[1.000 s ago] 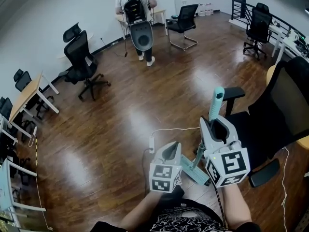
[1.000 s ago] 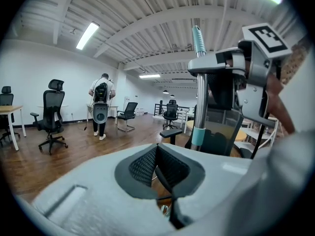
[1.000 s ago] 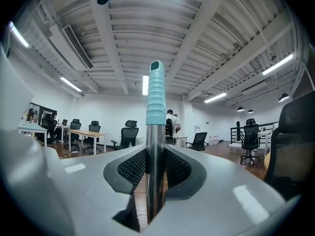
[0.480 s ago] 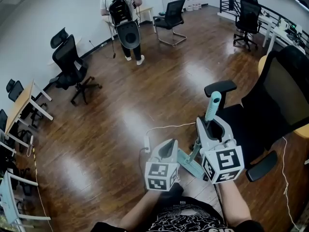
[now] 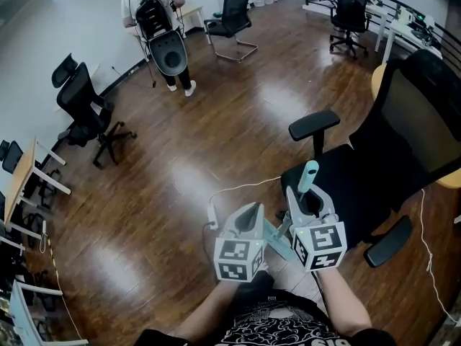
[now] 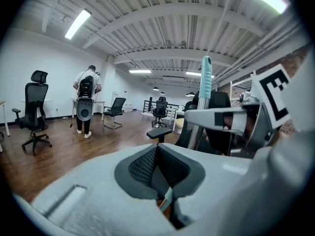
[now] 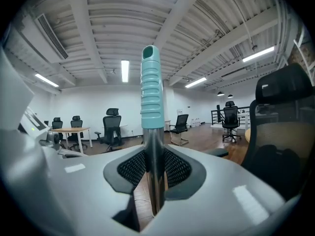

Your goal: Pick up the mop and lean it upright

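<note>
Both forearms reach forward from the body, side by side and low over the wooden floor (image 5: 180, 157), each hand carrying one hand-held gripper, two in all. The right hand-held gripper (image 5: 310, 200) points up and forward with its jaws clamped on the metal pole of the one mop (image 7: 151, 90). The pole passes straight up between the pads, and its ribbed teal grip rises above the jaws. From the head view the mop stands close to upright, its flat head on the floor below and between the two grippers.

The left hand-held gripper (image 5: 250, 215) sits just to the left of the right one. Its jaws are pressed together with nothing held, and it is not touching the mop.

Just right of the right gripper stands a black office chair (image 5: 403, 128), one of four chairs seen clearly. One person (image 5: 158, 20) stands well ahead, near the far wall. One white cable (image 5: 238, 188) lies on the floor just ahead of the left gripper.
</note>
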A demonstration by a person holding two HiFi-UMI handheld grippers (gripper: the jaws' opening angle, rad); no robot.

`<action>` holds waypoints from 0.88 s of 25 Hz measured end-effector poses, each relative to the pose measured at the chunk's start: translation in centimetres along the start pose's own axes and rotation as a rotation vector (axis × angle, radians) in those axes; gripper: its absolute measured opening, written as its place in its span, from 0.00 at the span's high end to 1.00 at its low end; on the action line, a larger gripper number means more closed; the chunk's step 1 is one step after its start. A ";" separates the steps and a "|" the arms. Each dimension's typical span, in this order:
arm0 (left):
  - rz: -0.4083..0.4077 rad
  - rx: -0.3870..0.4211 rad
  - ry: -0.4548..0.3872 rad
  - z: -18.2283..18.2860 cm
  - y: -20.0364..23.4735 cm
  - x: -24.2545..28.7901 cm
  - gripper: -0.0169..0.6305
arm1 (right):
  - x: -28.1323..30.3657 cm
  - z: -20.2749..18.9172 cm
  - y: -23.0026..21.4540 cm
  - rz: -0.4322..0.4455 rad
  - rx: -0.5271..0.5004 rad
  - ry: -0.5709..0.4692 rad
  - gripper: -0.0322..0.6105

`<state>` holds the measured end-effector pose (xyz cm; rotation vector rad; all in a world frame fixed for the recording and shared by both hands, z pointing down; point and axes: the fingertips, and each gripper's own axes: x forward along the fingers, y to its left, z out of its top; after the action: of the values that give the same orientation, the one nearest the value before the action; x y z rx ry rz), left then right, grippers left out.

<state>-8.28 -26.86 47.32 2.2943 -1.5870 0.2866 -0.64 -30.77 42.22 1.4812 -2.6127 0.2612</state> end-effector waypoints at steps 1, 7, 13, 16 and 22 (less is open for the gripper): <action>-0.008 0.003 0.002 0.1 -0.1 0.5 0.97 | 0.2 -0.5 -0.4 -0.008 0.006 0.008 0.81; -0.050 0.019 0.020 0.4 -0.7 3.3 0.97 | 0.9 -2.8 -2.7 -0.054 0.036 0.031 0.81; -0.094 0.029 0.046 0.4 -1.4 5.3 0.97 | 1.8 -6.1 -4.9 -0.099 0.066 0.089 0.81; -0.111 0.032 0.056 0.2 -1.4 5.8 0.97 | 1.9 -7.7 -5.4 -0.114 0.077 0.117 0.80; -0.135 0.034 0.072 -0.2 -1.7 6.4 0.97 | 2.0 -9.3 -6.1 -0.138 0.089 0.145 0.80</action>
<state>-4.43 -31.77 49.42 2.3749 -1.3959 0.3607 3.83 -33.54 52.22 1.5976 -2.4034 0.4574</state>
